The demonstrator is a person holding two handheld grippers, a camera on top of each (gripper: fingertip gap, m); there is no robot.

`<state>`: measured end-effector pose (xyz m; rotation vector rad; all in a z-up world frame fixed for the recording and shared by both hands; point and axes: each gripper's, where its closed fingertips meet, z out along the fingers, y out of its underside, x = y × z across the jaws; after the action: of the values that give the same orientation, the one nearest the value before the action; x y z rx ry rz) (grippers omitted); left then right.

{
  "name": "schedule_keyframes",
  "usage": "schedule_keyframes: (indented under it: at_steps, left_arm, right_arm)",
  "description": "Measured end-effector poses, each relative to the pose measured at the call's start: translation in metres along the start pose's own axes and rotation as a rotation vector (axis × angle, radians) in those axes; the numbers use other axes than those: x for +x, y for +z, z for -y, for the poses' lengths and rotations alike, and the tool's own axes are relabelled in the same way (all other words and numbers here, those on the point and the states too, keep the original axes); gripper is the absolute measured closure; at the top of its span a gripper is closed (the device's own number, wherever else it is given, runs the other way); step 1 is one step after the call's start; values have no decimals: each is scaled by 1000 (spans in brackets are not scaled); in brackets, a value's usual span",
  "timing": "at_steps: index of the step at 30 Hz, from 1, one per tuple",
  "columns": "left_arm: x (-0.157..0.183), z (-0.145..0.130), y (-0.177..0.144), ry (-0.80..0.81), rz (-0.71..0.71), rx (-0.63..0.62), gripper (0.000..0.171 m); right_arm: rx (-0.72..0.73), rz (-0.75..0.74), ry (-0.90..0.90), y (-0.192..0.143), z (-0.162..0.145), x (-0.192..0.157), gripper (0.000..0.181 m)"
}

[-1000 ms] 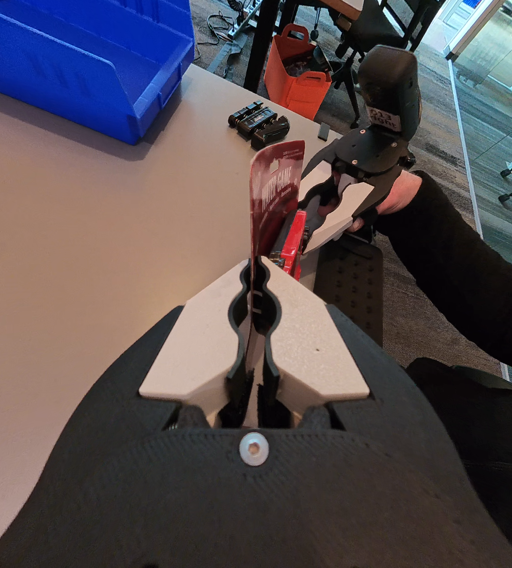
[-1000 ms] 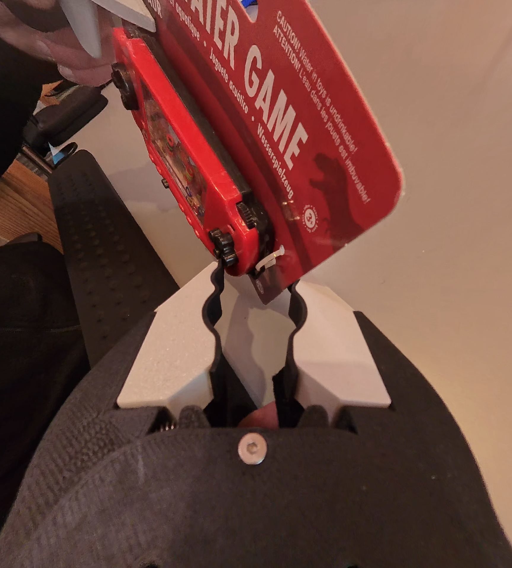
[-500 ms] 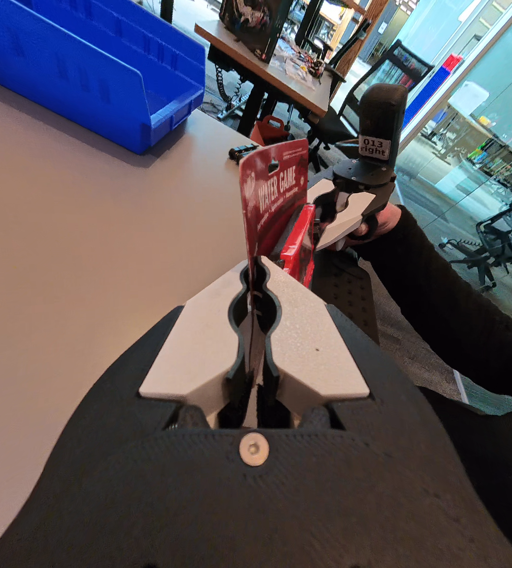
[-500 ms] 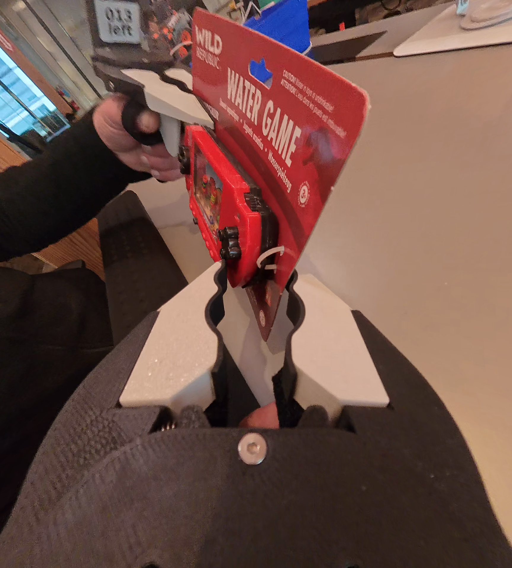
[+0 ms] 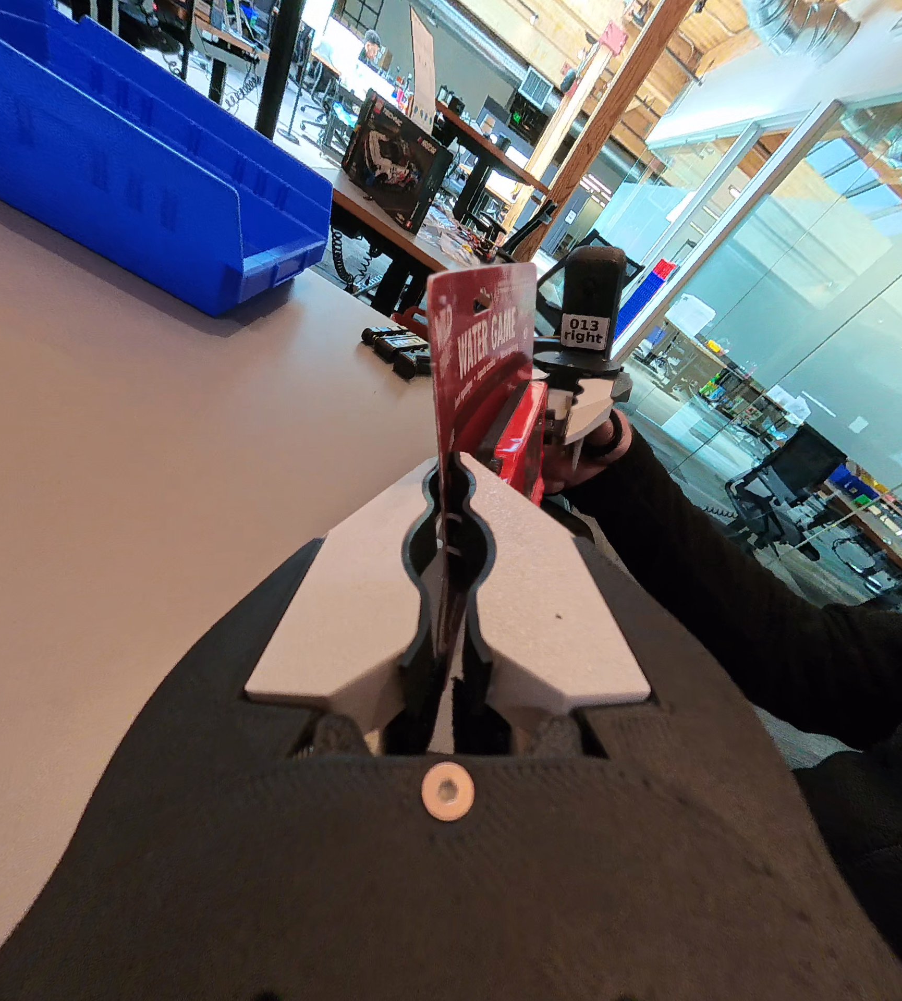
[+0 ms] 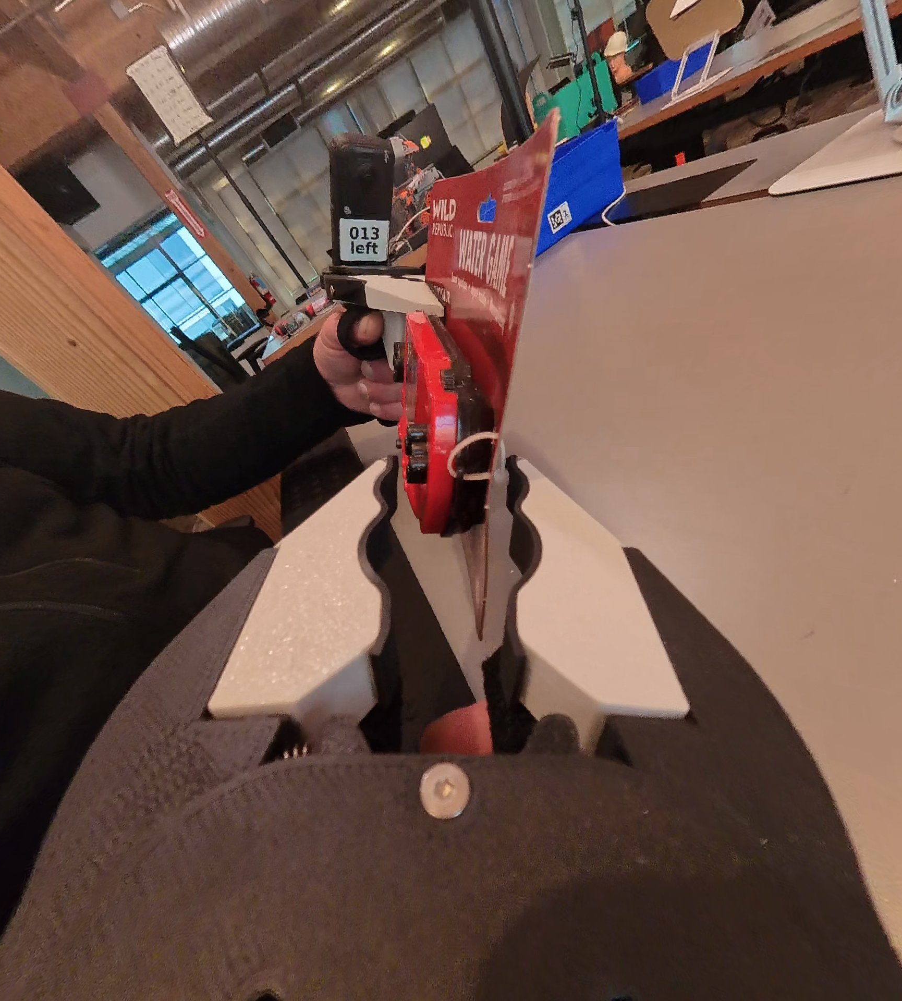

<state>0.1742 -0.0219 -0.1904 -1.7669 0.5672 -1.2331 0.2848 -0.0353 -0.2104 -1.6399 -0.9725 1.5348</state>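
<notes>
The left hand-held gripper (image 5: 449, 476) is pinching a carded red toy (image 5: 484, 346) above the table (image 5: 140, 433); the right hand-held gripper (image 6: 451, 476), gaping, isn't gripping, so the thin card could slip.

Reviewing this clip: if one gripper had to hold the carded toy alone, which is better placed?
Left, probably. The left gripper is shut on the backing card edge; the right gripper stands open around the red toy end, not visibly clamping.
</notes>
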Motion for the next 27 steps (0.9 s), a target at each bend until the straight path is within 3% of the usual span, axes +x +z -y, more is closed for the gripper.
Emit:
schedule_keyframes:
  at_steps: [15,23,27]
  left_arm:
    - [10,16,1,-37,-17,78,171]
    - [20,24,3,25,-26,101,171]
    - [26,31,3,68,-29,136,171]
  right_arm:
    - [70,-8,-115,-6,25,-14,155]
    - [77,-63,-136,-8,28,-10,140]
    - [80,-97,-200,-10,34,-16,144]
